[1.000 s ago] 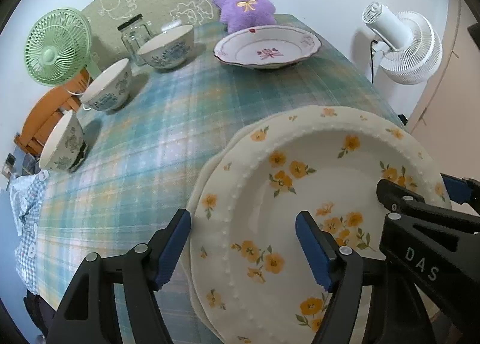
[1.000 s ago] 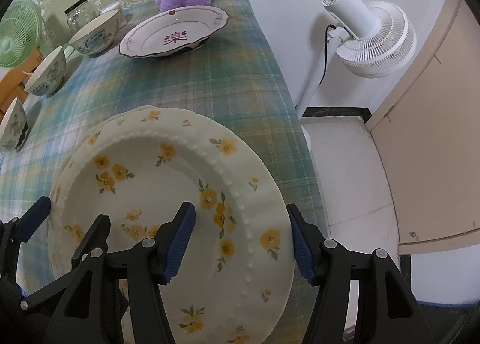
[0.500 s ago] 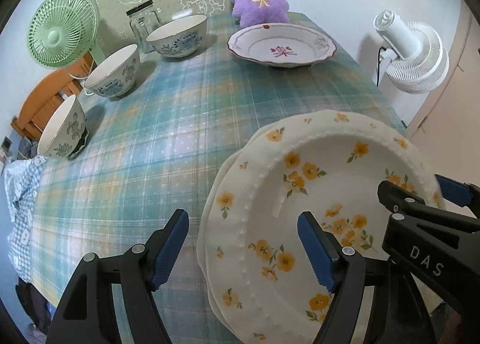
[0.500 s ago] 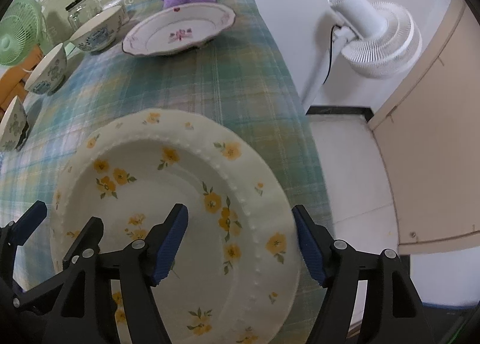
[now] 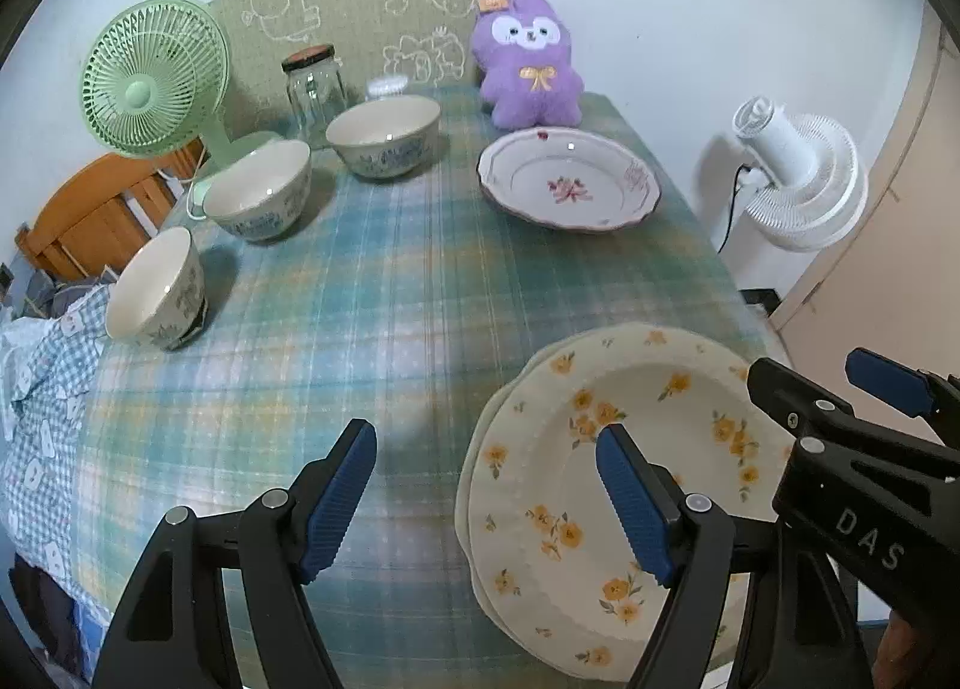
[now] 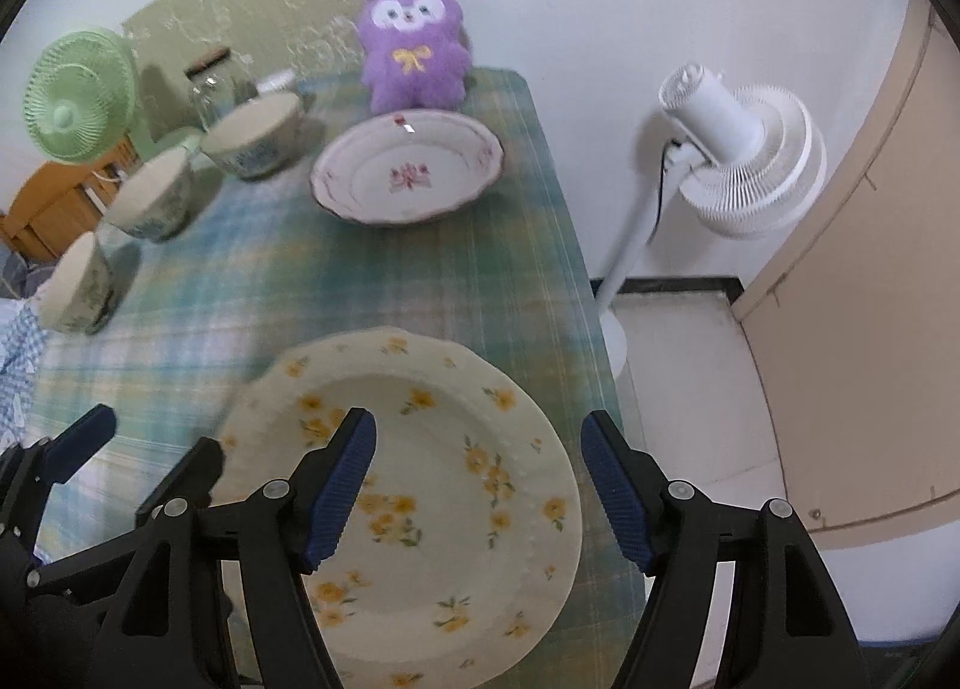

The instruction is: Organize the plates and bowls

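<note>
Both tools have risen away from the stacked yellow-flower plates point(image 5: 636, 449), which now look smaller beneath them. Left tool point(image 5: 486, 500) hangs released, one blue pad over the bare plaid tabletop point(image 5: 390, 281), the other over the plates' left rim, touching nothing. Right tool point(image 6: 477, 488) is also released, its jaws having just been opening, nothing gripped between them; the plates lie below near the tabletop's right edge. Toward twelve o'clock sits the pink-flower plate point(image 5: 569, 188); three blue-patterned bowls point(image 5: 258, 191) line up toward ten o'clock. Beyond stand a glass jar point(image 5: 315, 89), purple plush toy point(image 5: 528, 62) and green fan point(image 5: 153, 77).
</note>
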`<state>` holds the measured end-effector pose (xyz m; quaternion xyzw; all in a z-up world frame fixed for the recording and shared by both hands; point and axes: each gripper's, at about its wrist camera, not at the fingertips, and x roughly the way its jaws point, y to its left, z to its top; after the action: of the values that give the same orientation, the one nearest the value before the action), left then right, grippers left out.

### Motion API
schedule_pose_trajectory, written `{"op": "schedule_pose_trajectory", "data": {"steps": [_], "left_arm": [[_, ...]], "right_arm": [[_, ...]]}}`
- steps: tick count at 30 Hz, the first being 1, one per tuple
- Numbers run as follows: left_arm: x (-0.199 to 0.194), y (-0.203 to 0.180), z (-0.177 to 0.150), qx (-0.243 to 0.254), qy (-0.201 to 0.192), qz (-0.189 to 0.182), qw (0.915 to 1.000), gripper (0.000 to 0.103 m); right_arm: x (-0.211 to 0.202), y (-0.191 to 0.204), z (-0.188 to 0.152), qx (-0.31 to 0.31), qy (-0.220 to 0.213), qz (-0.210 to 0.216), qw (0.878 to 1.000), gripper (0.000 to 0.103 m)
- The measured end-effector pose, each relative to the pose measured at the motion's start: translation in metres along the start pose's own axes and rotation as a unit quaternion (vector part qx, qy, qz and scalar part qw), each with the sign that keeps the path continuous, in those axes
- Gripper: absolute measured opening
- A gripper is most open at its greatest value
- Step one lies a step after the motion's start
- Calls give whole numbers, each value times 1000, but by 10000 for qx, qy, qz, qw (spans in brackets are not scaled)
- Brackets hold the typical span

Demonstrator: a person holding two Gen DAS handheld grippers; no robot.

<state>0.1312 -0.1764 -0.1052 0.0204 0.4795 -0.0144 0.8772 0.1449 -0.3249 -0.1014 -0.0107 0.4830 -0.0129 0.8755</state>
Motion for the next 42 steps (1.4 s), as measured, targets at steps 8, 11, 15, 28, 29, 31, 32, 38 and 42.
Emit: {"op": "schedule_pose_trajectory", "data": {"steps": [8,11,15,28,29,31,32,38,42], "left_arm": [[-30,16,13,35,-286,-223,9993,78],[-41,23,21,54,-433,-293,9986,78],[-54,32,31,87,-638,-374,9972,78],[-74,38,59,208,-1073,-244,9937,90],[-74,35,61,232,-1134,-213,9931,91],[-73,32,66,245,-1169,-229,9926,92],[-72,30,68,245,-1179,-227,9925,92],[-62,16,87,112,-1146,-194,9932,96],[-50,4,99,48,-1066,-184,9941,96]], "right_arm": [[-38,17,14,96,-271,-123,9995,74],[-55,23,19,160,-486,-199,9985,74],[-75,32,26,196,-841,-270,9959,74],[-98,38,54,102,-1236,-83,9922,74],[-98,38,57,39,-1241,-66,9922,74],[-97,37,63,-62,-1308,-122,9913,74],[-96,36,66,-79,-1324,-134,9911,76],[-84,19,86,-76,-1368,20,9906,85],[-73,9,100,-163,-1394,154,9900,89]]}}
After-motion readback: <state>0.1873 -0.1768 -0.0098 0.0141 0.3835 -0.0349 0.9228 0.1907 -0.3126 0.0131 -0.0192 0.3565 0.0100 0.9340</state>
